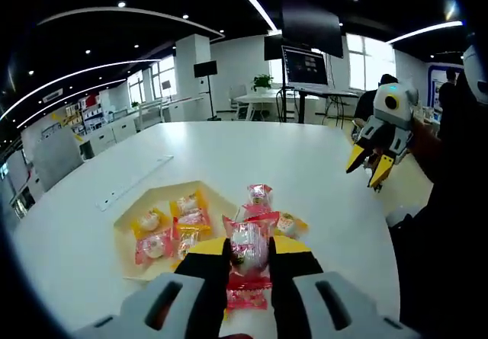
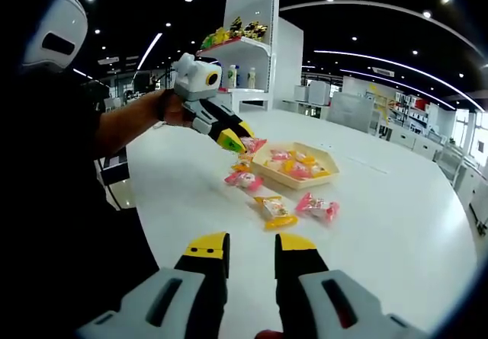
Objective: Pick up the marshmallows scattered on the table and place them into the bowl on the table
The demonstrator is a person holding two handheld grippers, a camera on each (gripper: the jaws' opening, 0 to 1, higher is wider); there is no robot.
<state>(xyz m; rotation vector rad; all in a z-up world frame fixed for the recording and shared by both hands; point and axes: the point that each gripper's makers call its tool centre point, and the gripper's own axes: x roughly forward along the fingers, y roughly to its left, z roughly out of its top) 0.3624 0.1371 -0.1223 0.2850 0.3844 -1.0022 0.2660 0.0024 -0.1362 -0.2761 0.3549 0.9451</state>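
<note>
Left gripper view, from near to far: at the bottom centre, the left hand-held gripper rises with grey plastic bodies and black fingers tipped in yellow. Its fingers are closed in on a pink, crinkly-wrapped marshmallow, pinched between them. Beyond it, at lower centre, sits a shallow, angular pale-yellow bowl on the smooth, glossy white bench. Inside the bowl lie several small packets in shiny yellow and pink wrappers. Just right of the bowl, another pink packet and a yellow packet rest on the bench. At the right edge, mid-height, the right hand-held gripper hangs in the air above the bench edge, grey with yellow tips.

Right gripper view, from near to far: at the bottom centre, the right hand-held gripper shows its two black, yellow-tipped fingers set a little apart with bare white bench between them; it holds nothing. Past it, in the middle of the frame, a yellow-wrapped marshmallow and a pink one lie loose on the bench, with another pink packet a little farther left. Behind them sits the bowl, holding wrapped pieces. Above its left side, the left hand-held gripper grips a pink packet, held by a person's hand.
</note>
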